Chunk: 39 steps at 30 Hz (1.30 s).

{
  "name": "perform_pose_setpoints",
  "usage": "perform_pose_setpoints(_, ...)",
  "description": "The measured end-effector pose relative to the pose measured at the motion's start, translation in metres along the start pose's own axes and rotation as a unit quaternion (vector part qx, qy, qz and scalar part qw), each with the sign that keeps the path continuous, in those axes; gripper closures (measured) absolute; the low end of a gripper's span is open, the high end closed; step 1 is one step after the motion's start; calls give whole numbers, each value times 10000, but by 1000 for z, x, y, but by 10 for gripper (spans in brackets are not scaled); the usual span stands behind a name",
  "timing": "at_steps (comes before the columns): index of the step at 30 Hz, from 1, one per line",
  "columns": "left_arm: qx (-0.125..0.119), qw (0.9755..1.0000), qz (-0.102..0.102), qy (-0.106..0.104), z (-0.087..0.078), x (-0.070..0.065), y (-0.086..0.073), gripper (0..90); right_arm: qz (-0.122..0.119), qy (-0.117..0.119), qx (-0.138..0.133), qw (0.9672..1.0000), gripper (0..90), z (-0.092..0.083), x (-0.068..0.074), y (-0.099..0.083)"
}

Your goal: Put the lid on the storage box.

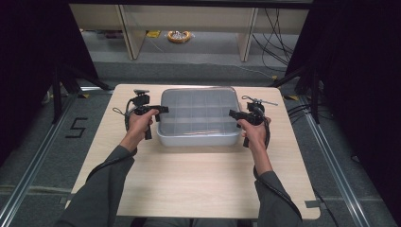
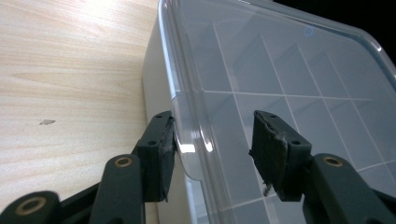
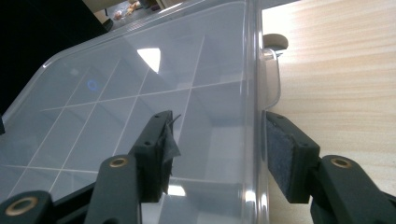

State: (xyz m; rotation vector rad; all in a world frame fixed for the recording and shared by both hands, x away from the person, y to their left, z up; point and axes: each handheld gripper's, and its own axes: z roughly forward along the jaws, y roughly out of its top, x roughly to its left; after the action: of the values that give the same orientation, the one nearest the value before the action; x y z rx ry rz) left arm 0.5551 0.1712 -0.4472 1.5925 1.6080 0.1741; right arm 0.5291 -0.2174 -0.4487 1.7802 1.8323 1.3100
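Observation:
A clear plastic compartment box [image 1: 198, 116] with its lid on sits at the far middle of the wooden table [image 1: 198, 179]. My left gripper [image 1: 161, 109] is at the box's left edge. In the left gripper view it [image 2: 214, 116] stands open, straddling the lid's rim and a latch tab [image 2: 191, 154], one jaw outside the wall and one over the lid [image 2: 280, 70]. My right gripper [image 1: 232, 113] is at the box's right edge. It [image 3: 218, 119] is open too, astride the rim, with a latch tab [image 3: 272, 79] just ahead of the outer jaw.
Bare tabletop lies on the near side of the box and in narrow strips on either side. Beyond the table's far edge are a grey floor, shelf legs [image 1: 130, 38], loose cables [image 1: 276, 42] and a yellow ring-shaped object [image 1: 178, 36]. Dark curtains flank both sides.

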Motion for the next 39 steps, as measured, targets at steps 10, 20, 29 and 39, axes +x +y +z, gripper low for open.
perform_pose_setpoints(10,-68,9999,-39,-65,0,2,-1,473,-94,59,101,9999,428,-2,2,-8)
perform_pose_setpoints(20,-177,9995,-199,-164,-1,6,0,476,-466,12,185,9987,383,0,4,-5)
perform_pose_setpoints(29,-262,9993,-256,-114,-10,13,3,443,-559,79,270,9980,378,-4,4,-6)
perform_pose_setpoints(39,-153,9989,-361,-270,-1,20,-1,474,-149,2,164,9998,545,-6,-3,-1)
